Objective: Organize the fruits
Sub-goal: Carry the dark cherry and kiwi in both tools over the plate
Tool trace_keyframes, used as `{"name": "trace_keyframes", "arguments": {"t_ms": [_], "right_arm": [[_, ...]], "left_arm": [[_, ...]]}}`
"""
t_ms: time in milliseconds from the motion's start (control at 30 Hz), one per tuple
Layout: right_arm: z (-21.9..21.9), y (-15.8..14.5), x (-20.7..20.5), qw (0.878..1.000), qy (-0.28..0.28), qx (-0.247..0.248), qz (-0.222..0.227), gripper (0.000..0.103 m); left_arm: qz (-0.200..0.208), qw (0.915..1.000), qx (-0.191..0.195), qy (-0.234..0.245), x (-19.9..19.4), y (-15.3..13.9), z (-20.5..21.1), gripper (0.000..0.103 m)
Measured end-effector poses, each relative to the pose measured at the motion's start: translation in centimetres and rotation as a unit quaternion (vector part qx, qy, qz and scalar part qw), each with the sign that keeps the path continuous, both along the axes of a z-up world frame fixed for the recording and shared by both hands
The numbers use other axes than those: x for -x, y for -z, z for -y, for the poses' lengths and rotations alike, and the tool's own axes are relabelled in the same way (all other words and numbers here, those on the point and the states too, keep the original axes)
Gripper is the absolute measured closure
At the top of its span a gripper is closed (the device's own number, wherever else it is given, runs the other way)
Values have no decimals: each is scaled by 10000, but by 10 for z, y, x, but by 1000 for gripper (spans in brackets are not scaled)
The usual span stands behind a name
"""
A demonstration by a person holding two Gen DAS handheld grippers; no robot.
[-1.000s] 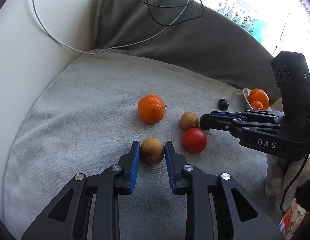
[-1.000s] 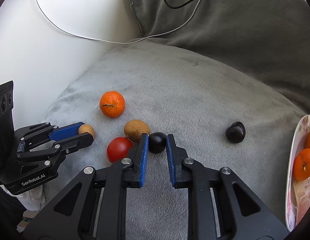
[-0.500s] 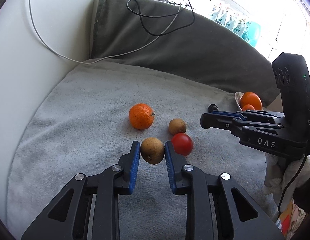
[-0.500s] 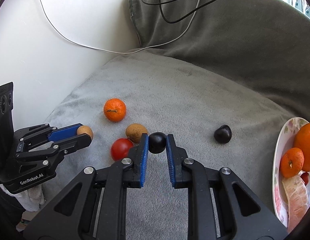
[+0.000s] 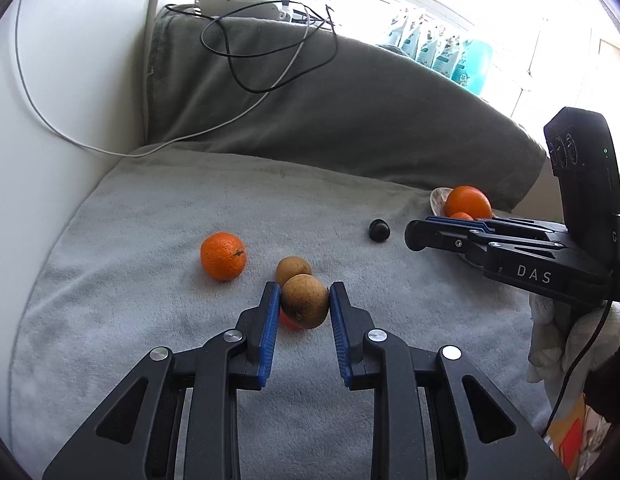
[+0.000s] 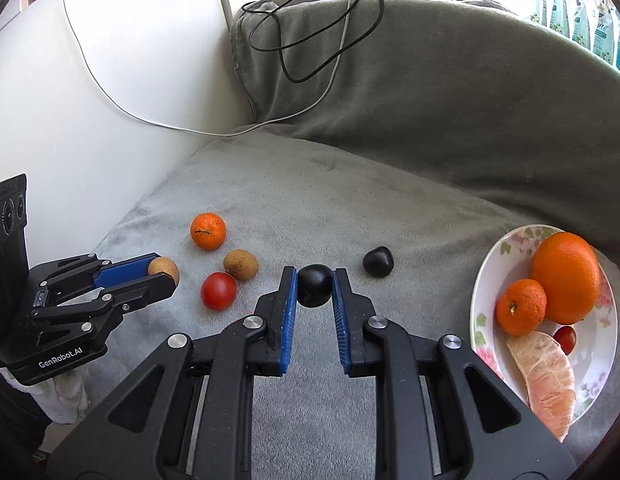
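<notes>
My left gripper (image 5: 304,300) is shut on a brown round fruit (image 5: 304,306), held above the grey cushion. From the right wrist view the same gripper (image 6: 161,272) sits at the left with the brown fruit (image 6: 163,268) at its tips. My right gripper (image 6: 314,292) is shut on a dark plum (image 6: 314,290), also lifted. On the cushion lie a mandarin (image 6: 208,231), a second brown fruit (image 6: 240,265), a red tomato (image 6: 218,291) and another dark plum (image 6: 377,261). The floral plate (image 6: 486,264) at the right holds oranges and a grapefruit segment.
A dark grey backrest (image 6: 450,92) rises behind the cushion, with black and white cables (image 6: 310,40) draped over it. A white wall (image 6: 89,80) borders the left. Bottles (image 5: 442,52) stand by the window.
Both grippers have risen off the cushion with their fruits. The brown fruit and the dark plum have left the surface, and the plate has come further into the right wrist view.
</notes>
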State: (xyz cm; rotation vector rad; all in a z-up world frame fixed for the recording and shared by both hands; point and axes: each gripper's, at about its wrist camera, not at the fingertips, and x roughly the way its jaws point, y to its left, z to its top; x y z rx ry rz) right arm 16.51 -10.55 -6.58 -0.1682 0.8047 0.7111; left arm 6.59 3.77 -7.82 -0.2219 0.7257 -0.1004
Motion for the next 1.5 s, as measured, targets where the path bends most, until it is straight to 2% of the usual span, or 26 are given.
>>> {"name": "trace_keyframes", "arguments": {"t_ms": [500, 867, 1133, 1500], "right_arm": [[70, -27, -3, 9980, 532, -199, 280, 85], [129, -35, -14, 9924, 1135, -310, 352, 85], [165, -35, -30, 9868, 1532, -378, 360, 85], [195, -17, -52, 9816, 1860, -390, 169, 85]], "left_arm": [[163, 9988, 41, 456, -21, -15, 47, 80], [232, 9963, 74, 825, -40, -20, 84, 80], [212, 9932, 102, 1137, -57, -20, 117, 80], [89, 9881, 126, 1528, -72, -15, 160, 80]]}}
